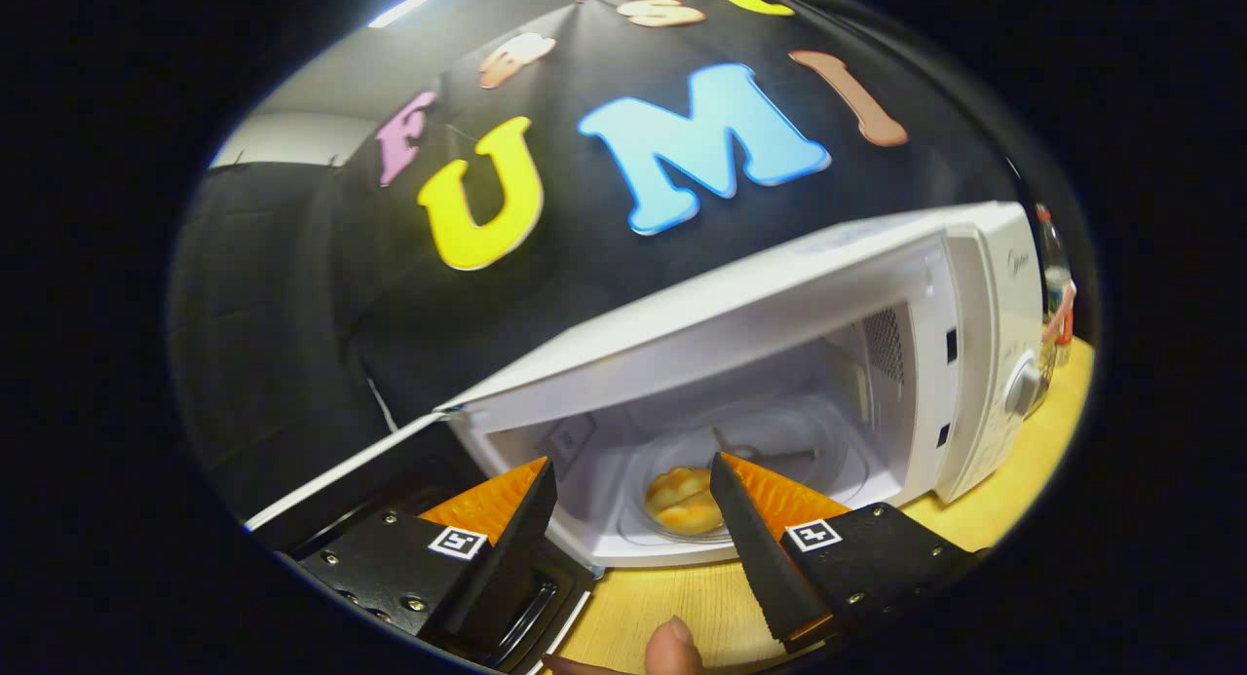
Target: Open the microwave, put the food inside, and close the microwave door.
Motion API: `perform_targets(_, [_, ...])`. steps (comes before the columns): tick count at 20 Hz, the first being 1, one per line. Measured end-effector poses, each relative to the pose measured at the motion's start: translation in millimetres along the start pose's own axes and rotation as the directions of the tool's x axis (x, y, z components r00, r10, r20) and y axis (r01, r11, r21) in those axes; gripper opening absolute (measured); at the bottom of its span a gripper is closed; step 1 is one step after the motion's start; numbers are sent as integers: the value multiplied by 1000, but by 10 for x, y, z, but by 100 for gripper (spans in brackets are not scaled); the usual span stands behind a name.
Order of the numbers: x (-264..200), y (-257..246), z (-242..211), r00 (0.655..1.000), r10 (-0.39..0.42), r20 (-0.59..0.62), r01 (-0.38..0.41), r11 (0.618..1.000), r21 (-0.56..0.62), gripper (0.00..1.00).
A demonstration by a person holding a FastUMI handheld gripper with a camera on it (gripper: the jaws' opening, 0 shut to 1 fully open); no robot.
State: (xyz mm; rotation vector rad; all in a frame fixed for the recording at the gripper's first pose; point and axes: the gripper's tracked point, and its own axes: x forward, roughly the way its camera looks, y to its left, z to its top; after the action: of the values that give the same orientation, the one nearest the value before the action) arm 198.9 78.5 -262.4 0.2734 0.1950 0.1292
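A recording booth: black cloth wall (292,295) behind a microwave (877,363) on a wooden table (1013,480).

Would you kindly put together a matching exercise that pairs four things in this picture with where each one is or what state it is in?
Things:
1. food
2. microwave door
3. claw
4. bottle

Places or states:
A. swung open, beside the left finger
B. on the glass turntable inside the cavity
C. on the wooden table, behind the microwave's control side
D. fingers apart, holding nothing, just outside the cavity

Pairs: 1-B, 2-A, 3-D, 4-C
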Motion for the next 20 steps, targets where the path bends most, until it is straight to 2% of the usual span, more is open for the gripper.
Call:
perform_targets(2, [-471,445,156,991,127,34,-123,987,-107,96])
perform_targets(4, [-1004,930,332,961,265,83,-242,946,-215,96])
perform_targets(6, [-1538,1424,518,896,417,152,-363,885,-292,96])
perform_targets(8, [-1995,1787,552,829,529,181,-468,833,-295,95])
perform_targets(10, [-2264,1936,409,799,586,138,-539,798,-269,95])
perform_targets(13, [-2414,2173,102,793,609,8,-577,756,-309,91])
perform_targets(14, [-2469,2230,-5,787,616,-29,-590,737,-330,82])
perform_targets(15, [-2489,2316,-88,779,626,-38,-598,724,-343,82])
perform_targets(16, [-2526,2406,-180,769,638,-40,-610,713,-344,69])
perform_targets(17, [-2616,2514,-274,755,654,-47,-629,703,-332,66])
perform_targets(20, [-2667,2736,-481,750,659,-57,-648,713,-268,34])
